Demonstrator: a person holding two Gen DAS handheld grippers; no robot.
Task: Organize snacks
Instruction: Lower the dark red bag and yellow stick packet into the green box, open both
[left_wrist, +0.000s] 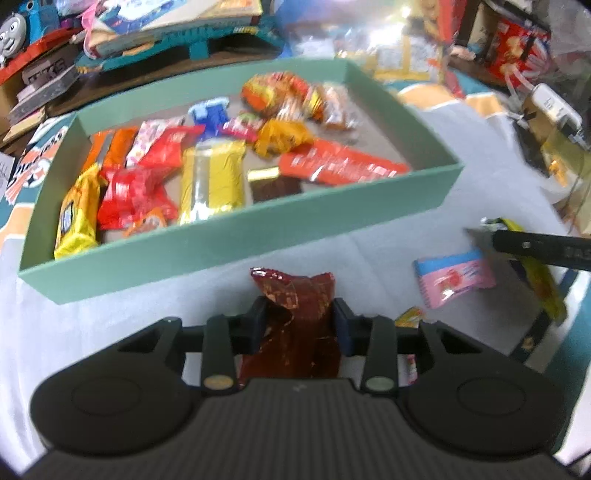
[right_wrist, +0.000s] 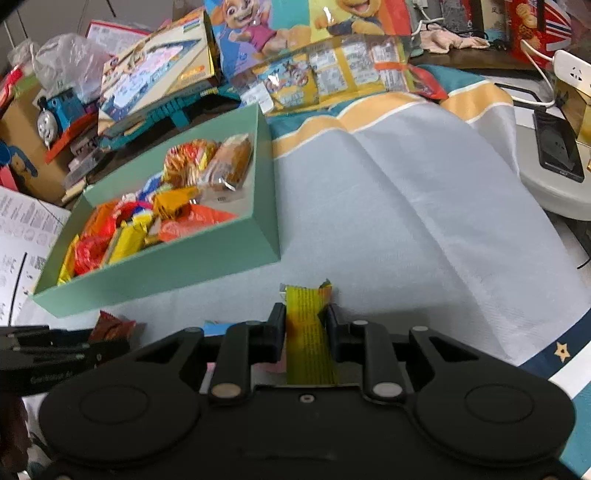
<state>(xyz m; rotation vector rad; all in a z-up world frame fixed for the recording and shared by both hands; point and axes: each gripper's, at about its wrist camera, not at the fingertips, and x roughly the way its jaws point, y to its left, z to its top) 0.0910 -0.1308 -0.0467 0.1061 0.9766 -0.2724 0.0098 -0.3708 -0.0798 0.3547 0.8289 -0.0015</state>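
Fingers (left_wrist: 258, 325) hiding dark red packet's (left_wrist: 295, 295) sides

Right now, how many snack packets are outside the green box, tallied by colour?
Dark red packet, clamped in the left gripper: 1
Yellow packet, clamped in the right gripper: 1
Pink packet, lying on the cloth: 1
Orange-yellow packet, partly hidden beside the left gripper: 1
Total outside the green box: 4 that I can make out
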